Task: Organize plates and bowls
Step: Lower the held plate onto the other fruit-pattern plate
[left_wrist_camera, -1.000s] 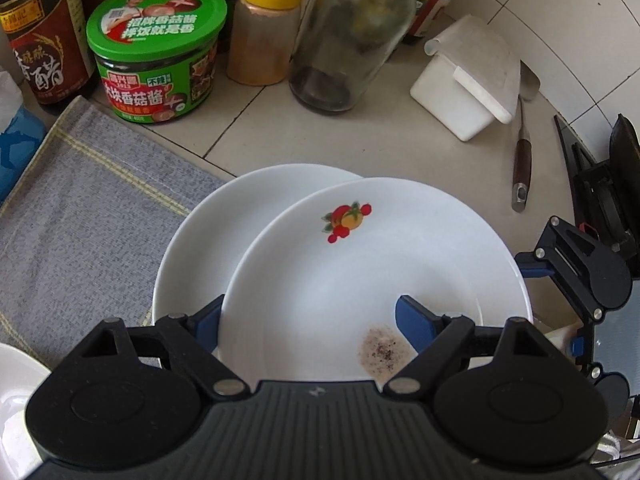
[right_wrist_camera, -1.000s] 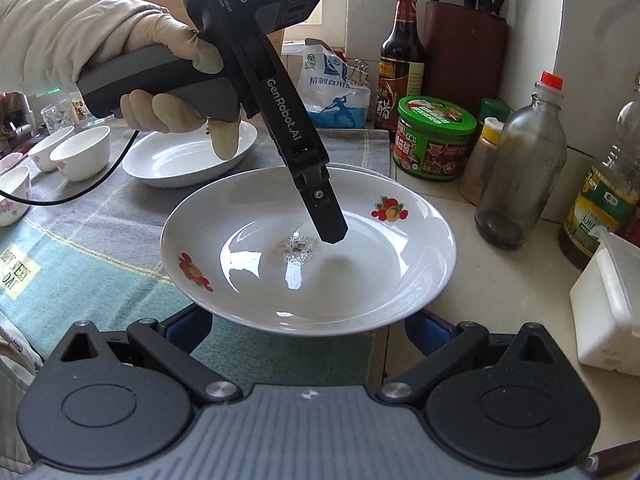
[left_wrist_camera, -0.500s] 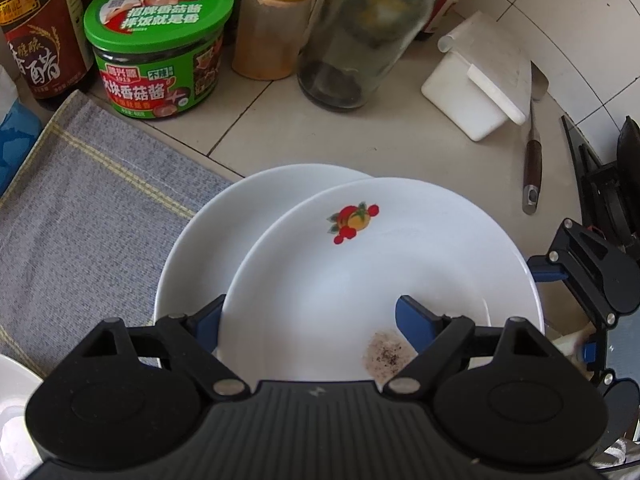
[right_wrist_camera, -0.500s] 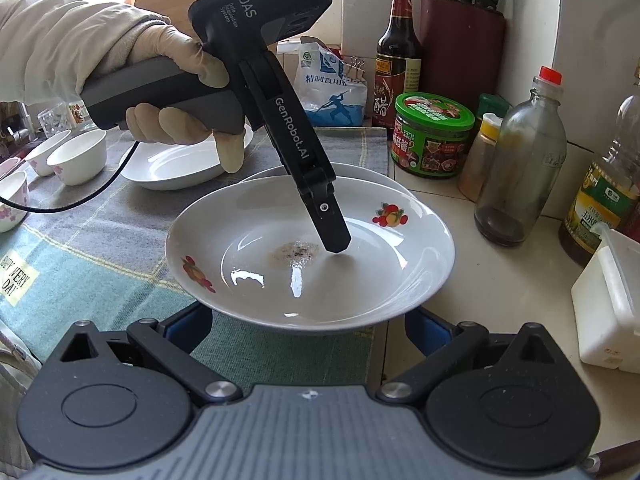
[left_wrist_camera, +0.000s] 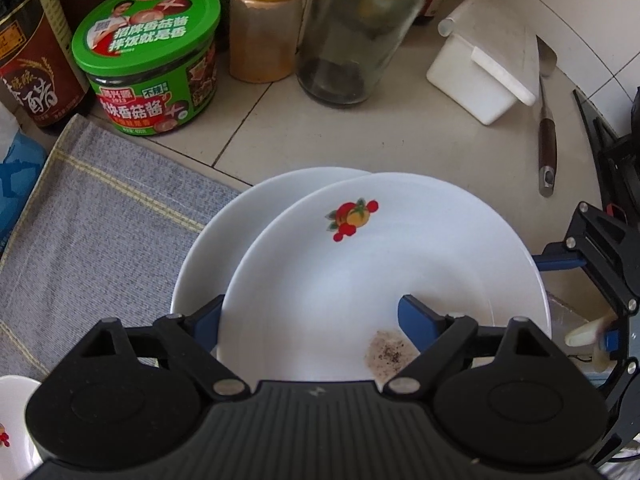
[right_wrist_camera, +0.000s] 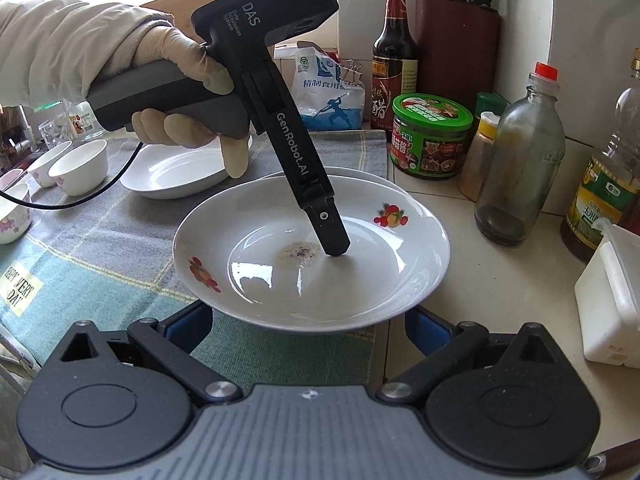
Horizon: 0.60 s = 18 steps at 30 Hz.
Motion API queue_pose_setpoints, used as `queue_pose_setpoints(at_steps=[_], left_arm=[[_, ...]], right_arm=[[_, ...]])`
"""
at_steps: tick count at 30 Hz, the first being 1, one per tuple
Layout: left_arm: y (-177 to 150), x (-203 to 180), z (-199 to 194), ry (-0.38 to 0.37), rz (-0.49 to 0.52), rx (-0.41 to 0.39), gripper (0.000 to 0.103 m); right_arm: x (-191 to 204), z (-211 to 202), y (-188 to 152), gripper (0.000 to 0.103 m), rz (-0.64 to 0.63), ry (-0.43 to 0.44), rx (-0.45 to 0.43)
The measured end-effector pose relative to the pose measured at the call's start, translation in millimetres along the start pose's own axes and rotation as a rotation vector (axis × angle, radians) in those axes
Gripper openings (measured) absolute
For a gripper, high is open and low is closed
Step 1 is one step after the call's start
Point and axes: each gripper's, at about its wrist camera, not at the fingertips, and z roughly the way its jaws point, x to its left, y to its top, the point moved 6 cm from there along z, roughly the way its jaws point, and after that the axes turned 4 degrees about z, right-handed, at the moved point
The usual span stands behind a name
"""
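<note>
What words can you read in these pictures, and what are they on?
"DAS" and "GenRobot.AI": on the left gripper body.
"招牌香菇酱 拌饭就是香": on the green jar lid.
"醋": on the dark bottle.
"VERY DAY": on the cloth's patch.
Salt bag and oil bottle print: too small to read.

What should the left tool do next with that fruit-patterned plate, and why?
Probably lift the left tool up and clear. Its jaws have just been opening, with the rim of the fruit-patterned plate loose between them, and that plate already seems to rest on the plain white plate.
</note>
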Motion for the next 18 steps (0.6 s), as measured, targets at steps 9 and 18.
queue_pose_setpoints(at_steps=[9,18], left_arm=[[2.2,-2.9,0.7,0.004,0.01,0.008,0.092],[4.2,-8.0,3.6,0.035,0.016,0.026,0.093]], right_arm=[[-0.2,0.9,0.1,0.103,-0.006,0.006,-0.004],[0.3,0.4,0.0,0.103,-0.003,0.009,-0.008]])
